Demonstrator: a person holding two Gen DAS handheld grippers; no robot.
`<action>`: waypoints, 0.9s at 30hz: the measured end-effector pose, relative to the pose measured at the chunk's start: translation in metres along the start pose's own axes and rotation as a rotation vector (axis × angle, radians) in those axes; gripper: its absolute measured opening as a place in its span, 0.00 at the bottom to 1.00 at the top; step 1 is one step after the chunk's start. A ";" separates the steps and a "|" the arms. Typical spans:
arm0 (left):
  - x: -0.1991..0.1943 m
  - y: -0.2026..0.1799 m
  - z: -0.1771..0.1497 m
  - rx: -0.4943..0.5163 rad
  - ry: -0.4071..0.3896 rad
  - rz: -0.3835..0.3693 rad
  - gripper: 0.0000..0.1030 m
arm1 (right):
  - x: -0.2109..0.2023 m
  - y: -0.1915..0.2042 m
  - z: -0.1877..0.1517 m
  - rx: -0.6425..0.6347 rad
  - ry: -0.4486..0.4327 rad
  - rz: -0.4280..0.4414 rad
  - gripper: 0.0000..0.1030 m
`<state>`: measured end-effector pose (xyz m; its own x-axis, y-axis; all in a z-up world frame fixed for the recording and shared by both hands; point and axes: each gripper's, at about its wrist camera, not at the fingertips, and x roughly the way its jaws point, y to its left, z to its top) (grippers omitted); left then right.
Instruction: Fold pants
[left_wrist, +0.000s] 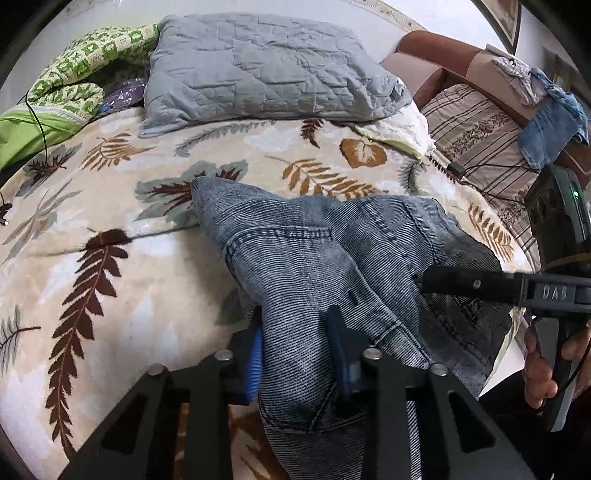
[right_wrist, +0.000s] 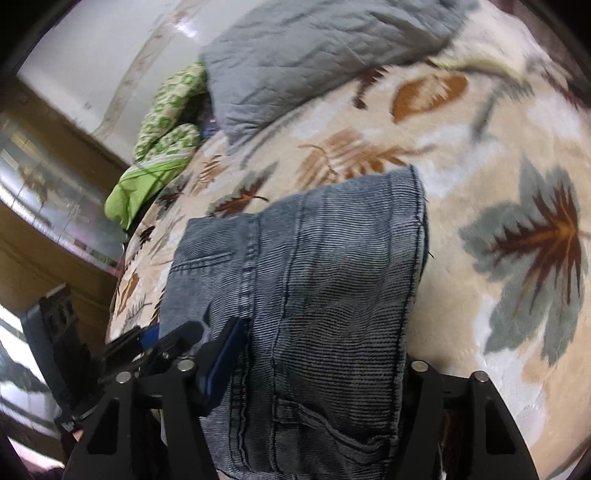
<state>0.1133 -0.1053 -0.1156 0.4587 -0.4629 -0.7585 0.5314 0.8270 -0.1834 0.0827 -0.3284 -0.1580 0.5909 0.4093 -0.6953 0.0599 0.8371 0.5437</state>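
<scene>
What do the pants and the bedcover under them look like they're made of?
Pants: faded blue-grey denim by the look, ribbed weave, stitched seams and a pocket. Bedcover: probably plush fleece, matte and fuzzy, with a leaf print.

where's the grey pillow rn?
Grey pillow lies at the far end of the bed, top centre in the left wrist view, beside the green patterned bedding and beyond the jeans.

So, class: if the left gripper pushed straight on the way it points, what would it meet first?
The jeans: the left gripper already has denim between its fingers, and more lies ahead. Beyond that, probably the blanket; depth is unclear.
</scene>
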 end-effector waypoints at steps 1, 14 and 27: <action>-0.002 -0.001 0.001 0.006 -0.010 -0.005 0.26 | -0.001 0.003 0.000 -0.021 -0.008 -0.010 0.59; -0.027 0.005 0.019 0.013 -0.104 0.012 0.20 | -0.019 0.031 0.011 -0.125 -0.125 0.024 0.35; 0.007 0.090 0.090 -0.078 -0.138 0.229 0.23 | 0.068 0.077 0.100 -0.111 -0.129 0.062 0.35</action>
<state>0.2289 -0.0627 -0.0815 0.6560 -0.2955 -0.6946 0.3487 0.9348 -0.0684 0.2082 -0.2723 -0.1162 0.6891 0.4175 -0.5923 -0.0649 0.8496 0.5234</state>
